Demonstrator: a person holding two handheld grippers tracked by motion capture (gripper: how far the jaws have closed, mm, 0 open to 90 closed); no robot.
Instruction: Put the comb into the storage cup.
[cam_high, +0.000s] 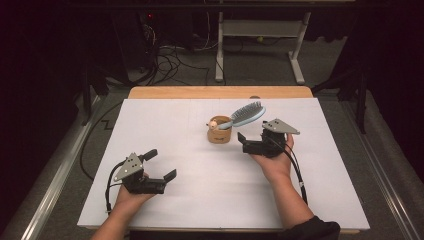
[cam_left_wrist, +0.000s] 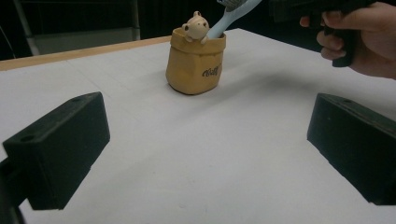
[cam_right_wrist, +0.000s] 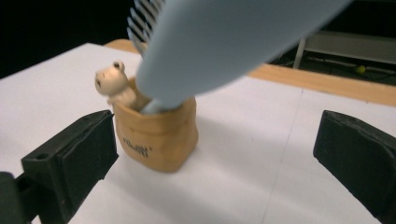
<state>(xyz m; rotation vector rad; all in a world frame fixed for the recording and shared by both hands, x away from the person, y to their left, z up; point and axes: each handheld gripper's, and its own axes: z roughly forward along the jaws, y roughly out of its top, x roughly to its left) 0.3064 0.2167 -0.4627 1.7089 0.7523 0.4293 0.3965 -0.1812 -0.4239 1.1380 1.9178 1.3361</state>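
Note:
A tan pouch-shaped holder (cam_high: 219, 135) stands on the white table top (cam_high: 200, 200), a little beyond its middle. A small bear figure (cam_high: 213, 123) perches on its rim. A light blue hairbrush (cam_high: 247, 115) stands handle-down in the holder, its head leaning out toward the right. My right gripper (cam_high: 254, 134) is open and empty just right of the holder, below the brush head. In the right gripper view the holder (cam_right_wrist: 159, 135) stands close ahead, toward the left jaw, and the brush (cam_right_wrist: 224, 42) looms overhead. My left gripper (cam_high: 160, 164) rests open and empty at the near left, facing the holder (cam_left_wrist: 196, 65) from a distance.
A wooden strip (cam_high: 220, 92) runs along the table's far edge. Beyond it stand a desk frame (cam_high: 260, 35) and loose cables (cam_high: 170, 55) on the floor. Bare white surface lies between the two grippers and along the front.

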